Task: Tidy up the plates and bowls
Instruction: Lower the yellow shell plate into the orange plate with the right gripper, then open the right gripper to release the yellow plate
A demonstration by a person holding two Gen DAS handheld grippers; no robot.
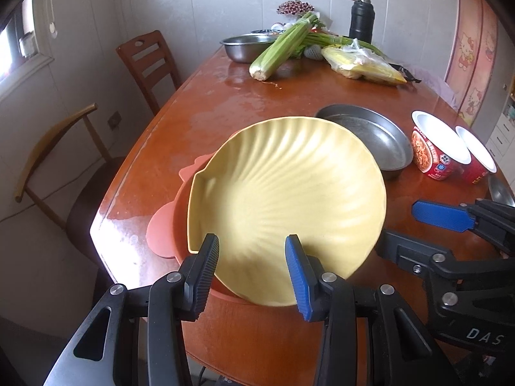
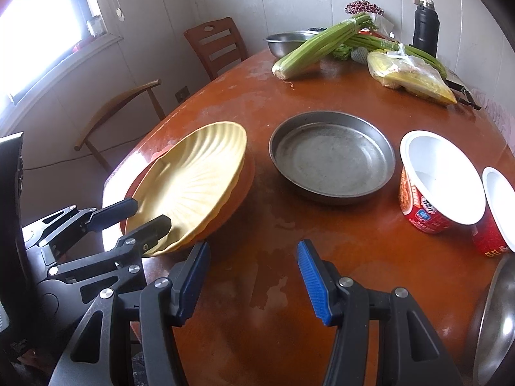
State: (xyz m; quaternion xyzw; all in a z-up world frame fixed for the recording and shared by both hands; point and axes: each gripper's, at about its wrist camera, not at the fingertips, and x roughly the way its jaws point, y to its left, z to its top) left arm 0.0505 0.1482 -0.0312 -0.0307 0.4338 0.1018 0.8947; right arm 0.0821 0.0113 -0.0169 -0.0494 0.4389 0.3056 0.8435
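A yellow shell-ribbed plate [image 1: 283, 193] [image 2: 193, 183] lies tilted and askew in an orange plate with ear-shaped tabs [image 1: 161, 228] [image 2: 241, 189] near the table's left edge. My left gripper [image 1: 252, 254] [image 2: 154, 212] is open, its two fingers spread over the yellow plate's near rim; whether they touch it I cannot tell. A round steel pan [image 1: 370, 135] [image 2: 331, 157] sits just right of the plates. Two red paper noodle bowls [image 2: 441, 180] [image 2: 499, 212] stand further right. My right gripper [image 2: 254, 257] [image 1: 397, 225] is open above bare table, nothing between its fingers.
A steel bowl's rim [image 2: 495, 321] shows at the near right. At the far end lie celery [image 2: 322, 45], a bag of corn [image 2: 412, 74], a steel basin [image 2: 286, 41] and a black flask [image 2: 425, 29]. Two chairs [image 2: 219, 45] [image 2: 122, 109] stand left of the brown table [image 2: 273, 289].
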